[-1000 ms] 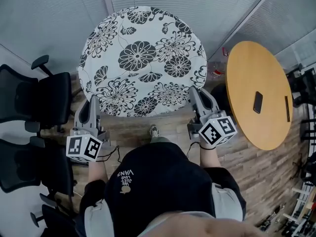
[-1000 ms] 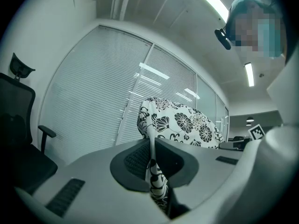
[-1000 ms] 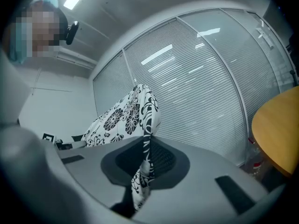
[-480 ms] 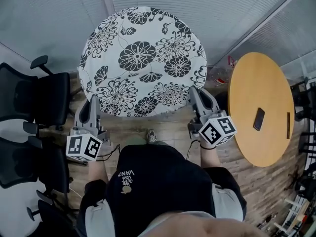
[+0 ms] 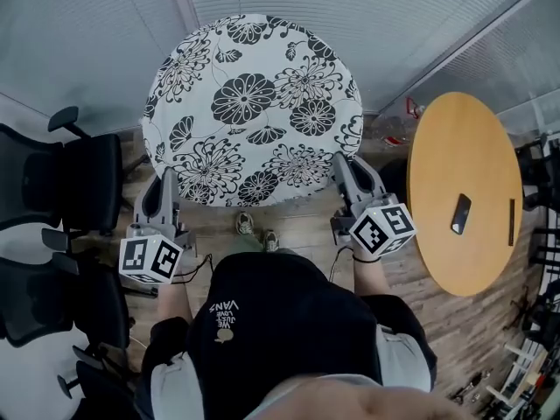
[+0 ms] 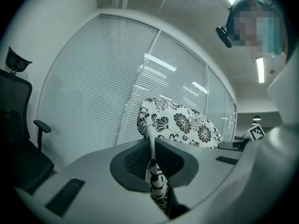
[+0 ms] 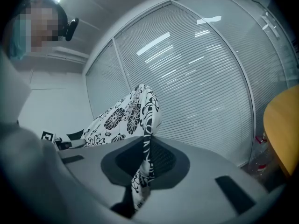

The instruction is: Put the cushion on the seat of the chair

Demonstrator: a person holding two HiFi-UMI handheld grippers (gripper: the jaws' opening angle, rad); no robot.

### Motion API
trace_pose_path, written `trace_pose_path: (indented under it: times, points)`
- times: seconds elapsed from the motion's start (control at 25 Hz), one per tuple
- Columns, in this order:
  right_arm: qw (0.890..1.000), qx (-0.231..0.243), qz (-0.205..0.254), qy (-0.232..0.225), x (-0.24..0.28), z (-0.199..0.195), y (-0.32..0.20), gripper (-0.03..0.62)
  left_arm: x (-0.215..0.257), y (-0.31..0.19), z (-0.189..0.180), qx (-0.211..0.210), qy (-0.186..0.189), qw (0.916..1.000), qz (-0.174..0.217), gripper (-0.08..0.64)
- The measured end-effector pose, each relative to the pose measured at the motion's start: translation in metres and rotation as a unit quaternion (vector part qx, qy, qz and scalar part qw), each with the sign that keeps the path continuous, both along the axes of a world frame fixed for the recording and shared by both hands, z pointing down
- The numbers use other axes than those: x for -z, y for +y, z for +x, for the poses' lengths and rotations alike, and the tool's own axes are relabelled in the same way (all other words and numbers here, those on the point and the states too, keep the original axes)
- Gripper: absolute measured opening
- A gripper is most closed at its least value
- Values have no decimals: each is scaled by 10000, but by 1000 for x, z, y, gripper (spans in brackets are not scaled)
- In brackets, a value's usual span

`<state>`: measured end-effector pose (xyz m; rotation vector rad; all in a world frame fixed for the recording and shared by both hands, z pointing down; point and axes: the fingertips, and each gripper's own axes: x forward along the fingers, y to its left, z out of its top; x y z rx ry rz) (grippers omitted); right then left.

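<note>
Cushion point(image 5: 252, 108) and both grippers sit in the head view just where they did a second ago, but the room around them has slid. At the left, the black office chairs point(image 5: 83, 182) have shifted a little. Below the cushion's lower edge, a second shoe has come into sight beside the first, so two shoes point(image 5: 246, 224) now show on the wooden floor point(image 5: 297, 221). At the right, the round table point(image 5: 464, 261) with a phone point(image 5: 461, 213) on it has drifted slightly. By this reading the person is stepping while carrying the cushion. The task is still in its carry stage, since the cushion is on no seat and the chairs stand well off to the person's left.

The left gripper point(image 5: 166, 180) is clamped on the cushion's lower left edge; its own view shows the patterned cloth pinched between its closed jaws point(image 6: 152, 164). The cushion itself is large and round, white with black flowers. It is held up in the air in front of the person, before the blinds point(image 5: 367, 7). It keeps its shape fairly well, though both gripper views show a slack fold at the pinched rim point(image 7: 140, 106). The right gripper point(image 5: 343, 166) likewise bites the lower right edge, with cloth squeezed between its jaws point(image 7: 145, 160).
</note>
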<state>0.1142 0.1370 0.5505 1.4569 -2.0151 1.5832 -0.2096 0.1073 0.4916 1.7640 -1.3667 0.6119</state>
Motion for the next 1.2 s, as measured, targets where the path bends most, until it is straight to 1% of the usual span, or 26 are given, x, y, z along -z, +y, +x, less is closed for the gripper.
trace_pose_path:
  times: [0.32, 0.68, 0.84, 1.08, 1.2]
  points:
    - [10000, 36, -47, -74, 4, 4, -4, 32, 10, 1, 4, 51, -46, 10000, -10, 29]
    - [9998, -82, -37, 156, 4, -1, 2, 32, -1, -1, -1, -77, 148, 9998, 58, 29]
    - [9998, -47, -37, 184, 5, -1, 1, 32, -2, -1, -2, -36, 176, 9998, 60, 29]
    - [9999, -3, -80, 142, 1, 2, 0, 32, -3, -1, -2, -6, 101, 9999, 12, 29]
    - [9999, 11, -70, 140, 2, 2, -1, 32, 0, -1, 0, -63, 94, 9999, 25, 29]
